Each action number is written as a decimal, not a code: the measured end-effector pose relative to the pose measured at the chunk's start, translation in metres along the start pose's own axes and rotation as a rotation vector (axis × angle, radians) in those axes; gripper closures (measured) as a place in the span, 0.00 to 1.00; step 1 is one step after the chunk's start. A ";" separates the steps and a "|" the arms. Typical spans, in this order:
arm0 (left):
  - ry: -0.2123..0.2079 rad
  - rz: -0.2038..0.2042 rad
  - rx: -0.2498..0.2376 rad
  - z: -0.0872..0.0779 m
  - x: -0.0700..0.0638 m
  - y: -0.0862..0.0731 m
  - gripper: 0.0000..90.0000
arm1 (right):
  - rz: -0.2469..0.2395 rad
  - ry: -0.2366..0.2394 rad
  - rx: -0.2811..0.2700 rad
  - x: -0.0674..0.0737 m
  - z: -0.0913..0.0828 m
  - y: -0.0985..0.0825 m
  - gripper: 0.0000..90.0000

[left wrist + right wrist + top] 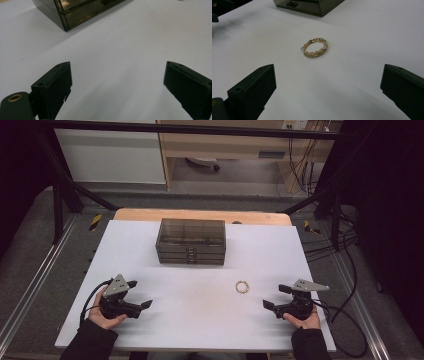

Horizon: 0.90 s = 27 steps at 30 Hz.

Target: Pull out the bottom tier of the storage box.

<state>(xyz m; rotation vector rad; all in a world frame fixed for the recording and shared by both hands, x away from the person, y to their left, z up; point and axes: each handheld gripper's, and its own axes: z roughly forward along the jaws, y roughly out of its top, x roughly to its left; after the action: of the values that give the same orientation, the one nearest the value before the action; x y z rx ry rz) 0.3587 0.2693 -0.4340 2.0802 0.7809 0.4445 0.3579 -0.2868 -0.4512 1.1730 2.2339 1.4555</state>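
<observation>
The right hand-held gripper has its jaws spread wide, holding and touching nothing; the left hand-held gripper is likewise wide apart and empty. The gold bracelet lies flat on the white table, just ahead of the right hand-held gripper's jaws, as a closed loop, well apart from the drawer box.

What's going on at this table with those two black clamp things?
A person sits at a white table holding a two-fingered gripper in each hand. Both the left gripper and the right gripper are open and hold nothing. A small gold chain bracelet lies on the table just ahead of the right gripper, untouched. Farther back stands a smoky see-through drawer box with its drawers shut. It looks like the bracelet is about to be picked up, perhaps for the box.
</observation>
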 end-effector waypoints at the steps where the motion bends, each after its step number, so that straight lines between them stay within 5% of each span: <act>1: 0.002 0.009 0.001 0.000 0.000 0.001 0.09 | 0.003 0.000 0.002 0.000 0.000 0.000 0.01; 27: 0.095 0.178 0.033 0.007 -0.010 0.011 0.08 | -0.002 -0.006 0.014 0.001 0.001 0.000 0.01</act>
<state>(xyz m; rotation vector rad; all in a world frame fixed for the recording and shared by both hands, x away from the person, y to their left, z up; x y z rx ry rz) 0.3595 0.2537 -0.4289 2.1823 0.6637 0.6358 0.3579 -0.2856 -0.4520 1.1780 2.2439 1.4359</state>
